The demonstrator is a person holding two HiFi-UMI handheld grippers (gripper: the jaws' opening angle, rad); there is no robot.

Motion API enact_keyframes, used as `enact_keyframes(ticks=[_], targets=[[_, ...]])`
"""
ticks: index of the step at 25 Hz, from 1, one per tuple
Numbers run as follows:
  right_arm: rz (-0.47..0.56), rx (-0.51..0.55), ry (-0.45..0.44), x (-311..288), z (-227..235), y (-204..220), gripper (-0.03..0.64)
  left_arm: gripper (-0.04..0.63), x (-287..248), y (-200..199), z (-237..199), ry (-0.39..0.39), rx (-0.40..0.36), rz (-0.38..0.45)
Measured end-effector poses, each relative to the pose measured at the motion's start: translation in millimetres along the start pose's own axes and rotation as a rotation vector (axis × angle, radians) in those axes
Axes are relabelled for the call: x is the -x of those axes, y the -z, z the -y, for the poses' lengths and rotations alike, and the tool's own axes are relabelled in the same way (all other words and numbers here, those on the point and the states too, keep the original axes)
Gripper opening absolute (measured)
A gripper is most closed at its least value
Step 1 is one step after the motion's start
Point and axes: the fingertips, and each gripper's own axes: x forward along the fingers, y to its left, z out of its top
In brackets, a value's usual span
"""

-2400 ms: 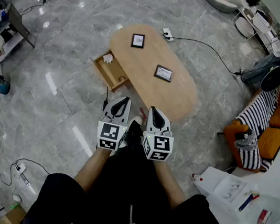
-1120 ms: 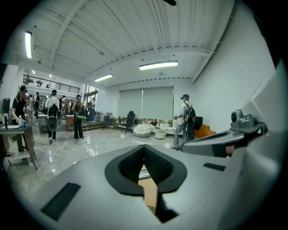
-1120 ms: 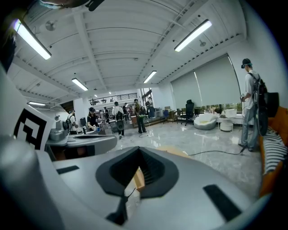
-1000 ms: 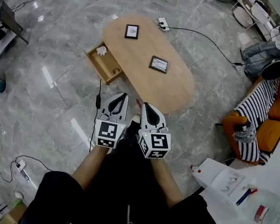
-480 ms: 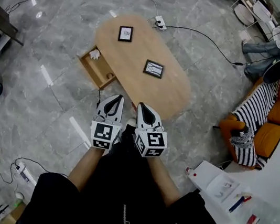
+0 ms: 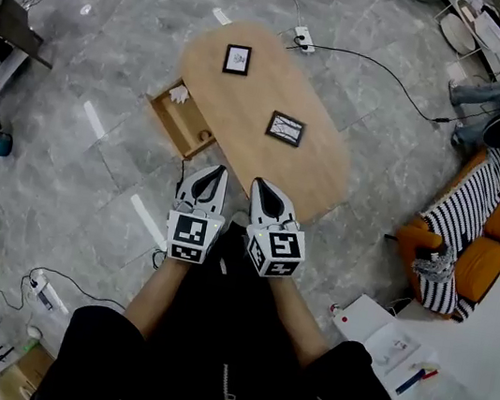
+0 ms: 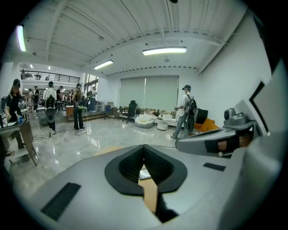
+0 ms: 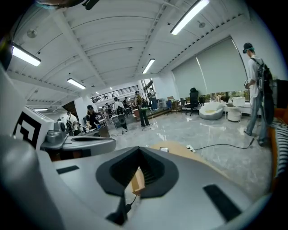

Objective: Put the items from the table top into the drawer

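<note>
An oval wooden table (image 6: 249, 90) stands on the grey stone floor. Two small framed pictures lie on it, one at the far end (image 6: 237, 59) and one near the middle (image 6: 286, 128). On its left side a wooden drawer (image 6: 186, 127) is pulled out, with a white item (image 6: 179, 93) in its far corner. My left gripper (image 6: 215, 171) and right gripper (image 6: 259, 186) hover side by side over the floor, just short of the table's near edge. Both are shut and empty. Between the left gripper's (image 7: 144, 147) pads the tabletop shows. The right gripper (image 8: 139, 149) faces the drawer's corner (image 8: 137, 180).
A striped and orange sofa (image 6: 472, 232) stands to the right. A power strip (image 6: 304, 35) with a black cable lies past the table's far end. A thin cable (image 6: 179, 173) runs on the floor near the drawer. A white box with papers (image 6: 379, 335) sits at lower right. People stand further off.
Both grippers have moved forward together toward the table, staying shut and empty. The pictures and the drawer have not moved.
</note>
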Motion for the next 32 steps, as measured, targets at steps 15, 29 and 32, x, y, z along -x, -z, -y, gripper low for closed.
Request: enact_keyframes(ticks=[15,29,32], targets=[[-0.063,-0.042,0.110,-87,17,-12,0.008,0.012,-72,-1,-62,0.110,0.028,-0.038],[-0.059,-0.104,0.294,-129,56,-11,0.008,0.012,-138,2,-110,0.209,-0.046,-0.048],[-0.051,-0.130,0.320,-127,71,-4,0.008,0.012,-154,17,-102,0.252,-0.067,-0.088]])
